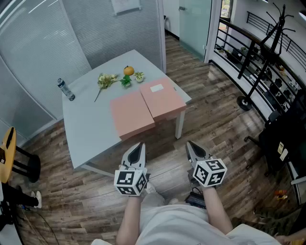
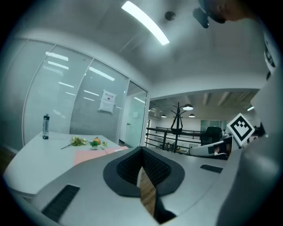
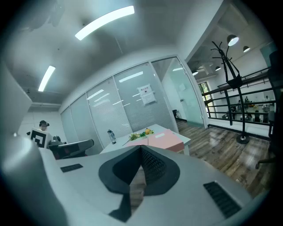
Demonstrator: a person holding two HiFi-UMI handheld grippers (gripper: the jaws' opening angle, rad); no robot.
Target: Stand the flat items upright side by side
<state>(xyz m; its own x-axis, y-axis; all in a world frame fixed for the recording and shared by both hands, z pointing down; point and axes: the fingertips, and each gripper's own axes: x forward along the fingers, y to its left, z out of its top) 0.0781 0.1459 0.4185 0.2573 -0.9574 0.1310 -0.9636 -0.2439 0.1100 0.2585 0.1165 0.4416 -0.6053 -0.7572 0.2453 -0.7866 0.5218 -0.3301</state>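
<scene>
Pink box (image 1: 131,115) and second pink box (image 1: 163,98) lie flat, touching, along the counter's (image 1: 91,127) near edge. Left gripper (image 1: 139,146) and right gripper (image 1: 190,145): fingers closed, empty, short of that edge.

Wall notice (image 1: 126,5) cut by top edge; label (image 1: 157,88) on pink flat item (image 1: 168,103): print too small.
</scene>
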